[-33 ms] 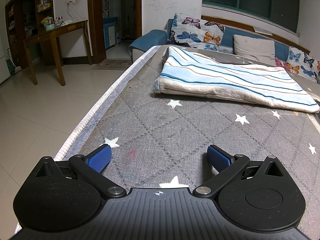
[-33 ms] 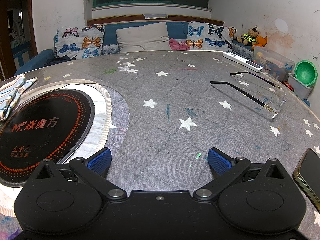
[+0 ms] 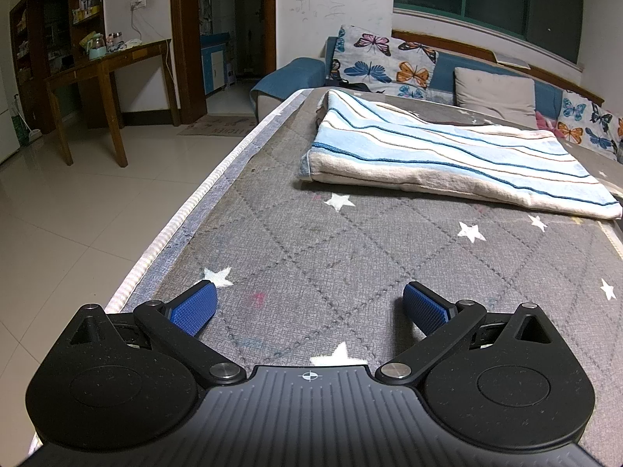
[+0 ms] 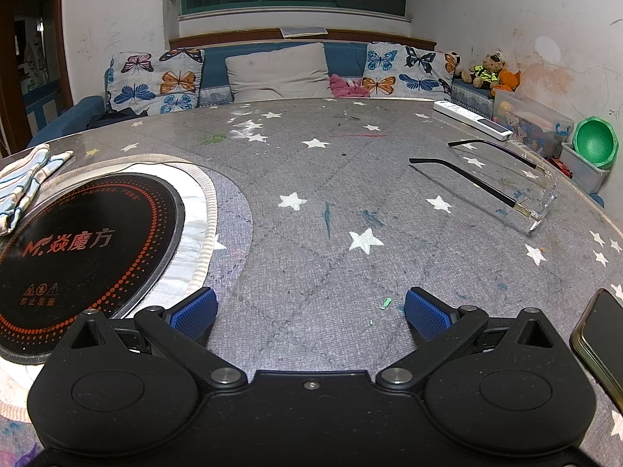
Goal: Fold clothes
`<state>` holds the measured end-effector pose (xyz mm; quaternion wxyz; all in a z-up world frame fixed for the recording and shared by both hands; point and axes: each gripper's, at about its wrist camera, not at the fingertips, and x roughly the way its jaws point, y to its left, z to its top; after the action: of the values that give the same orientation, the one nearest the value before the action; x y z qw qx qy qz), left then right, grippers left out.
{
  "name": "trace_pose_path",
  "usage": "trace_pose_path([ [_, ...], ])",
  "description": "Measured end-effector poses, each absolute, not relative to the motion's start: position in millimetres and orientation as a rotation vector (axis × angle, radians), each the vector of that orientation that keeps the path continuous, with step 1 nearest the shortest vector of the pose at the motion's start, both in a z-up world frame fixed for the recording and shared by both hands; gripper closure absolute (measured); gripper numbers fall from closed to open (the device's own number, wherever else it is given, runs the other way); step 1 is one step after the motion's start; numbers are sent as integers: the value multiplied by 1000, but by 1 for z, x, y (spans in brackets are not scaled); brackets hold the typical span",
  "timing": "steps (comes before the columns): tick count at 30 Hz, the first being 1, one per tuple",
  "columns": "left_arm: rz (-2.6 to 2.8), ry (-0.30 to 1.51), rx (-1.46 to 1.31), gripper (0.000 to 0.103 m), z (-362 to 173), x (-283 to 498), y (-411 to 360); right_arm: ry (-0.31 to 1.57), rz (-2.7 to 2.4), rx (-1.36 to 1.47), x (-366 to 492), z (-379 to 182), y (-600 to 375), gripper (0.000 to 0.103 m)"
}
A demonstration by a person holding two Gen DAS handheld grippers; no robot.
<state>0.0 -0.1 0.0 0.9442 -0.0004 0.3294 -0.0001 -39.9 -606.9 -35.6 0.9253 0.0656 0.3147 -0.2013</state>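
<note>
Big grey star-print worktop [image 4: 311,179] with a round black induction plate [image 4: 78,249] set in it. The striped blue-and-white cloth [image 3: 447,159] lies folded flat toward the far edge, well apart from both grippers. Left gripper [image 3: 311,307] and right gripper [image 4: 311,309] are spread wide, holding nothing. Clear glasses [image 4: 506,179] sit off right.
</note>
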Motion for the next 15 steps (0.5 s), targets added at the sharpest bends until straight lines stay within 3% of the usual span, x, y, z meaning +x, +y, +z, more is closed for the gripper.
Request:
trace_pose_path([
  [15, 0, 671, 0, 0, 0, 0, 0, 646, -413, 134, -41, -35, -607, 0],
])
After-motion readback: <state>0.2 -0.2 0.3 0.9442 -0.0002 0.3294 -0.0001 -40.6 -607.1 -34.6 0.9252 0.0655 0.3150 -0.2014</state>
